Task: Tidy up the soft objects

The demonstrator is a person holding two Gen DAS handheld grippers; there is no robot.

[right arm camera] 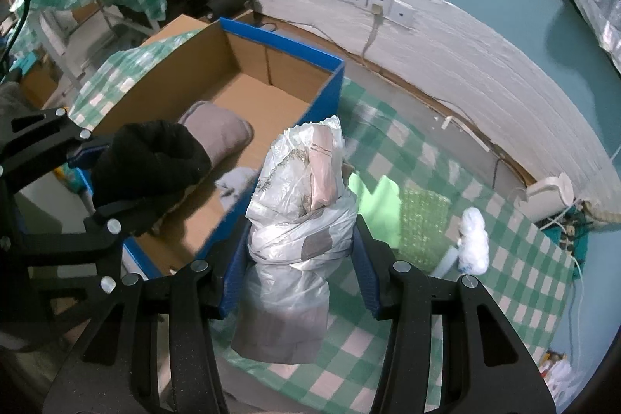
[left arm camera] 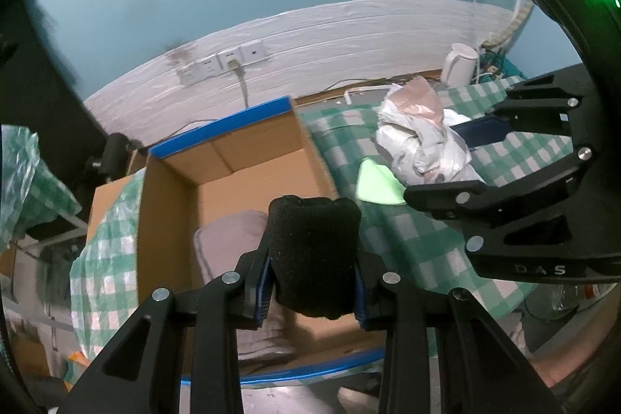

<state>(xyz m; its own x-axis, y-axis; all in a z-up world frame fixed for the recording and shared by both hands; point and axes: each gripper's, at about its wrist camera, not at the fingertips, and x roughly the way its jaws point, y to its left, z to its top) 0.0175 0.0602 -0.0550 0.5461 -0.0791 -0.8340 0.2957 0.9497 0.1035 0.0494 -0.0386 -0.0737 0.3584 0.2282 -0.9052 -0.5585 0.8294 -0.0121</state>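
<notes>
Readable text: one item only. Letters "D A S", pale and widely spaced, stand on the black body of the right gripper [left arm camera: 491,136], seen at the right edge of the left wrist view, on the lower face of its frame. No other legible print: markings on the grey plastic bag [right arm camera: 299,216] held in the right wrist view are too blurred to read.

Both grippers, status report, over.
Left gripper shut on black sock bundle, over cardboard box. Right gripper shut on plastic bag bundle. Grey cloth already boxed.
</notes>
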